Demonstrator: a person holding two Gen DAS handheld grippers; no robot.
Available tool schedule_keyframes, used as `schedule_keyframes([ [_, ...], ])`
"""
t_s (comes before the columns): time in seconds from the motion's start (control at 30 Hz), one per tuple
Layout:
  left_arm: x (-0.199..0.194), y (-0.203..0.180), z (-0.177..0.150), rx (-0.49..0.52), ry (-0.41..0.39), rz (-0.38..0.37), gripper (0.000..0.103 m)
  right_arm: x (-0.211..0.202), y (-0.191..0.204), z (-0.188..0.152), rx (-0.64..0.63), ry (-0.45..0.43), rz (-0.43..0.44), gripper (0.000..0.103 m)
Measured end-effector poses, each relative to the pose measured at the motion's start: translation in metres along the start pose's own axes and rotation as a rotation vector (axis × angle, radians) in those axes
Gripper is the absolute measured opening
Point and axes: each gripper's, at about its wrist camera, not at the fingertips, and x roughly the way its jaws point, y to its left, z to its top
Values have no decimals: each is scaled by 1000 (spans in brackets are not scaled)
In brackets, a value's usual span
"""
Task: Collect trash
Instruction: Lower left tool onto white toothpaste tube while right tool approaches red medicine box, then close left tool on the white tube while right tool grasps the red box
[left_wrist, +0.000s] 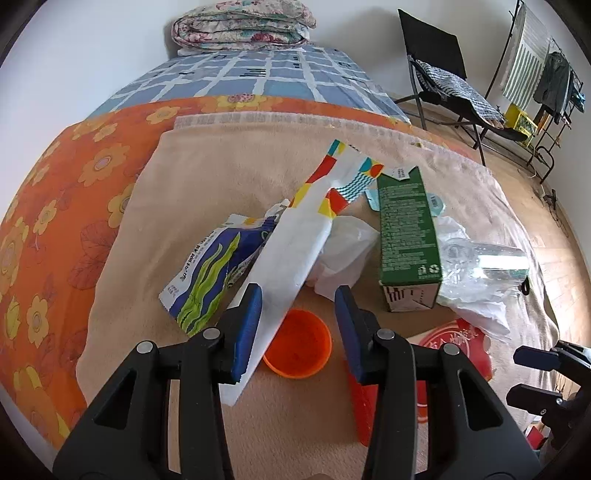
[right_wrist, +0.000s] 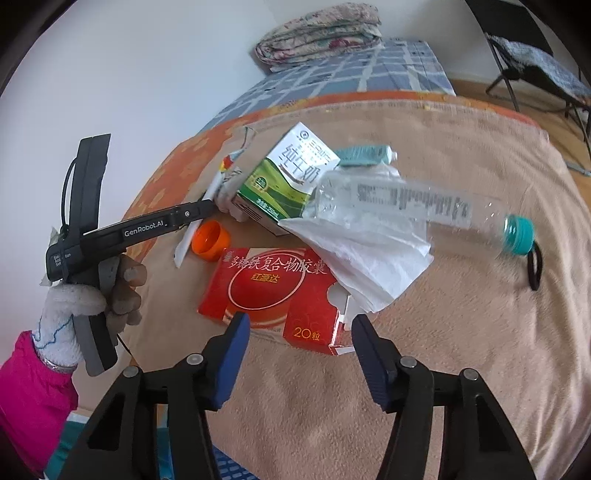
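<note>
Trash lies on a beige blanket (left_wrist: 221, 177). My left gripper (left_wrist: 299, 295) is open, its fingers either side of an orange cap (left_wrist: 297, 345) and the end of a white colourful wrapper (left_wrist: 295, 236). Around it lie a blue-green snack bag (left_wrist: 207, 273), a green milk carton (left_wrist: 406, 236), a crumpled clear bottle (left_wrist: 487, 266) and tissue (left_wrist: 343, 251). My right gripper (right_wrist: 301, 325) is open just in front of a red medicine box (right_wrist: 273, 291). The right wrist view also shows the carton (right_wrist: 291, 181), the bottle (right_wrist: 424, 210) with its teal cap, white tissue (right_wrist: 369, 254) and the orange cap (right_wrist: 210, 240).
The blanket covers an orange flowered sheet (left_wrist: 55, 206) on a bed with a blue checked cover (left_wrist: 258, 77) and a folded quilt (left_wrist: 240, 26). A black hair tie (right_wrist: 535, 269) lies by the bottle. A folding chair (left_wrist: 443, 81) and clothes rack (left_wrist: 546, 81) stand right.
</note>
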Motion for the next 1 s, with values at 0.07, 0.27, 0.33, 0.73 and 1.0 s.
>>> schedule_keyframes([
  [0.07, 3, 2, 1, -6, 0, 5, 41, 5, 1, 1, -3, 7, -7, 61],
  [0.27, 8, 4, 4, -6, 3, 1, 34, 14, 5, 2, -19, 19, -26, 61],
  [0.33, 10, 4, 5, -4, 4, 1, 30, 17, 5, 3, -15, 27, -18, 61],
  [0.73, 16, -2, 9, 8, -2, 33, 46, 40, 8, 3, -16, 74, -16, 61],
  [1.0, 26, -1, 7, 11, 10, 28, 53, 47, 7, 1, -20, 83, -22, 62],
])
